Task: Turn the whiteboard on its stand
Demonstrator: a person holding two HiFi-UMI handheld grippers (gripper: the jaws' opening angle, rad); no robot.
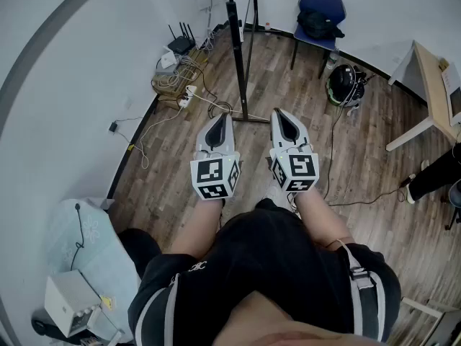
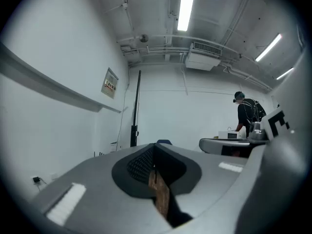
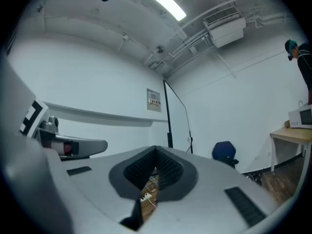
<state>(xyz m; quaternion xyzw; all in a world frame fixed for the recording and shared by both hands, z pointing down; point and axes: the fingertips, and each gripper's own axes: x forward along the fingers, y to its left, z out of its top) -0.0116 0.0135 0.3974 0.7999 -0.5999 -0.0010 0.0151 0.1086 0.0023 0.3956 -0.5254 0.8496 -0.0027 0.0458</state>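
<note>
A black upright post with a thinner rod beside it rises from a floor bar just ahead of both grippers; it looks like a stand seen edge-on, and no board face shows. The same post stands by the wall in the left gripper view and the right gripper view. My left gripper and right gripper are held side by side at waist height, pointing at the floor bar and short of it. Both are shut with nothing in them.
A white wall with a grey rail fills the left. Routers and tangled cables lie at its foot. A blue chair with a black bag, a black helmet-like object and a wooden desk stand to the right. Another person works at a far table.
</note>
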